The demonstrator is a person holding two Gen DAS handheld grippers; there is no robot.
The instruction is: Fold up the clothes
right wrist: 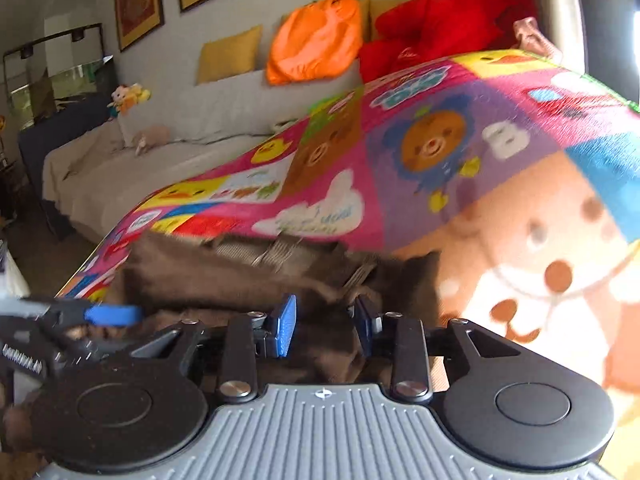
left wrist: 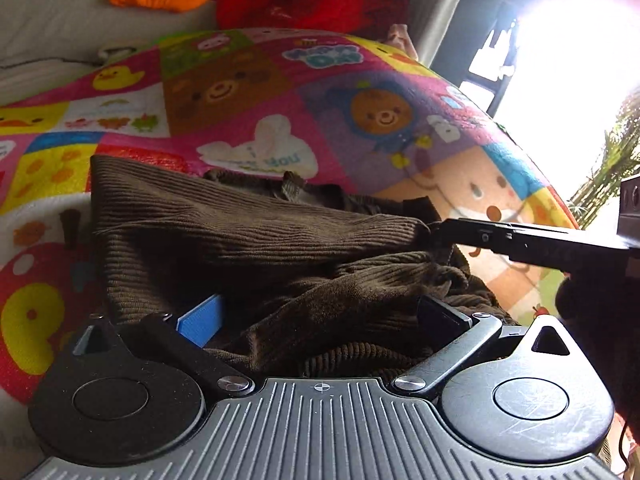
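Observation:
A brown corduroy garment (left wrist: 248, 236) lies bunched on a colourful cartoon blanket (left wrist: 320, 100). My left gripper (left wrist: 320, 320) has its jaws wide apart, with folds of the garment heaped between them; one blue pad (left wrist: 202, 320) shows. My right gripper reaches in from the right in the left wrist view (left wrist: 434, 234), its tip pinching a raised fold. In the right wrist view the garment (right wrist: 240, 276) is blurred, and my right gripper (right wrist: 326, 320) has brown cloth between its blue pads (right wrist: 286, 326). My left gripper's blue fingertip (right wrist: 114, 316) shows at the left.
An orange cushion (right wrist: 316, 44) and a red plush toy (right wrist: 444, 28) sit at the far end of the bed. A grey sofa (right wrist: 140, 160) with yellow pillows stands to the left. Bright window light (left wrist: 580, 60) glares at the right.

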